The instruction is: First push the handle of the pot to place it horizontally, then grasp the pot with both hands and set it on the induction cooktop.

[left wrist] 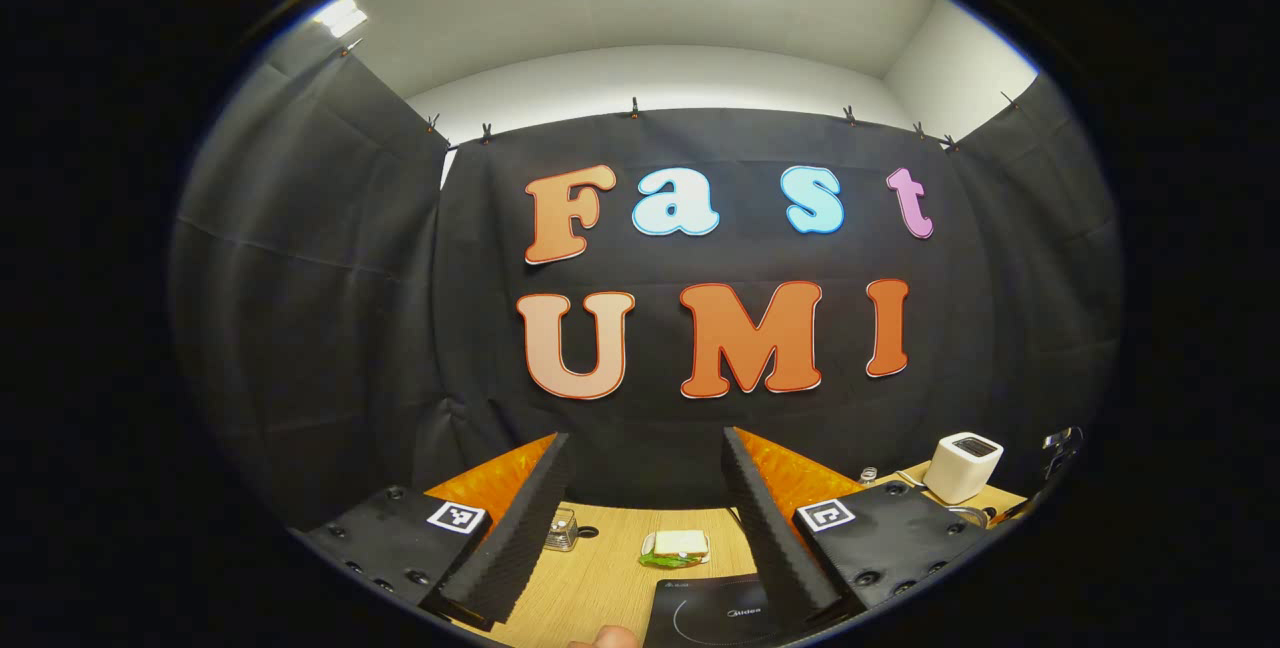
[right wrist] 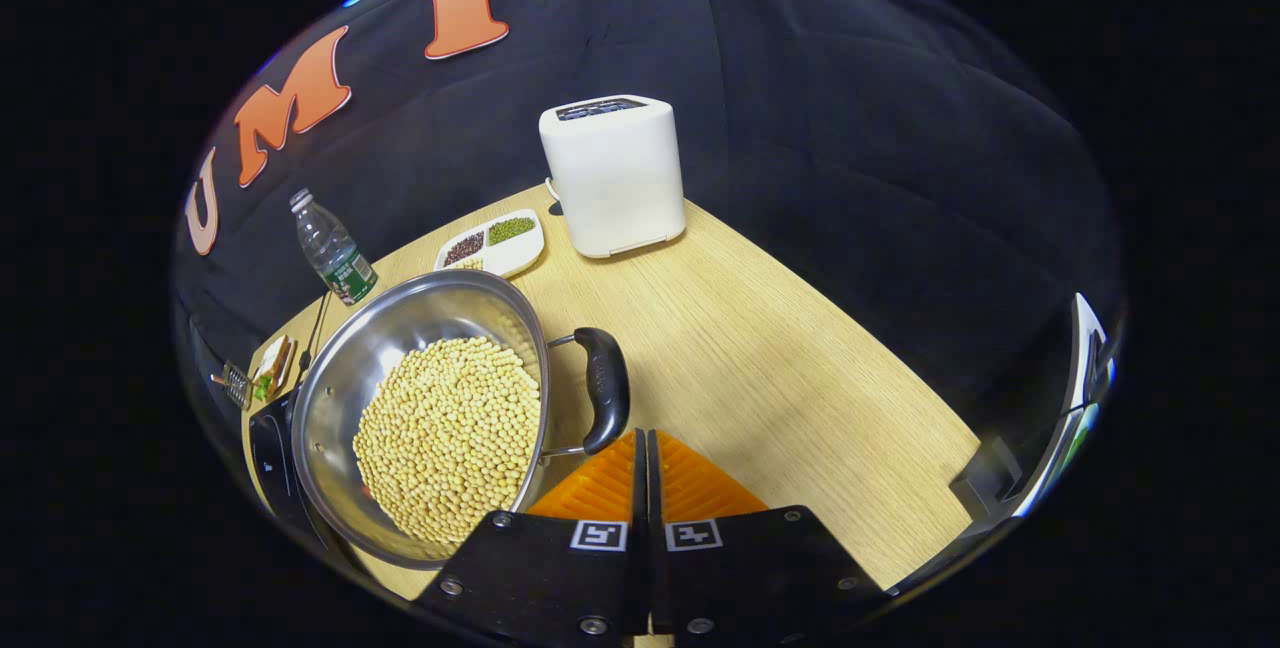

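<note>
Pressing its fingers flat together with nothing between them, the right gripper (right wrist: 642, 448) sits just beside the pot's near handle (right wrist: 604, 388). The pot (right wrist: 425, 408), full of pale beans, stands on the wooden table (right wrist: 780, 368), its left edge seemingly over the induction cooktop (right wrist: 268, 458) — I cannot tell whether it rests there. The left gripper (left wrist: 650, 518) hangs spread wide and empty, the cooktop below. By my judgement, the handle push is at hand; the two-handed lift remains. Farther off stand a bottle (right wrist: 332, 250) and toaster (right wrist: 612, 173). The cooktop's logo is too blurred to read.
</note>
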Tool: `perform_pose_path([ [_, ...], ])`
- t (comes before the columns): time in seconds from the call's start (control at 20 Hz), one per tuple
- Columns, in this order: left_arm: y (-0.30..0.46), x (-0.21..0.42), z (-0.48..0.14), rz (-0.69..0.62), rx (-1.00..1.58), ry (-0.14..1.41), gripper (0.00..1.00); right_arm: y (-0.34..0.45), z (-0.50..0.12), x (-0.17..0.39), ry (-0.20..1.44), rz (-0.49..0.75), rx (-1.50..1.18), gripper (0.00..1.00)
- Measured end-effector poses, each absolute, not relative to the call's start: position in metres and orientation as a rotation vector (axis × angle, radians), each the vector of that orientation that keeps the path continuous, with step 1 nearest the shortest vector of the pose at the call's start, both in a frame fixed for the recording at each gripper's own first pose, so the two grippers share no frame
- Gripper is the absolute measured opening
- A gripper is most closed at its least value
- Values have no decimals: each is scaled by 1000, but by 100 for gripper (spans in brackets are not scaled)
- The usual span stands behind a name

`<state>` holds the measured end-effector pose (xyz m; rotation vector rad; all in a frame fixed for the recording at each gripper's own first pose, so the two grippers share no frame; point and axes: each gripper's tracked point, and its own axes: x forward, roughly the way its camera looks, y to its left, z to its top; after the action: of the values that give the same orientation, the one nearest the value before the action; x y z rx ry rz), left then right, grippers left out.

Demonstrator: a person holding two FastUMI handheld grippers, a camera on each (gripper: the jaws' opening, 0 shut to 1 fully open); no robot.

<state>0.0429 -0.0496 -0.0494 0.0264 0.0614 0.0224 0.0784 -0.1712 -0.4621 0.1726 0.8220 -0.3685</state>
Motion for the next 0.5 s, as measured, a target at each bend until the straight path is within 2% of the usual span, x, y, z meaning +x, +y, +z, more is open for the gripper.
perform_pose_path([
  [0.5, -76, 59, -69, 0, 45, 83, 98, -174, -468, 109, 819, -362, 165, 0],
])
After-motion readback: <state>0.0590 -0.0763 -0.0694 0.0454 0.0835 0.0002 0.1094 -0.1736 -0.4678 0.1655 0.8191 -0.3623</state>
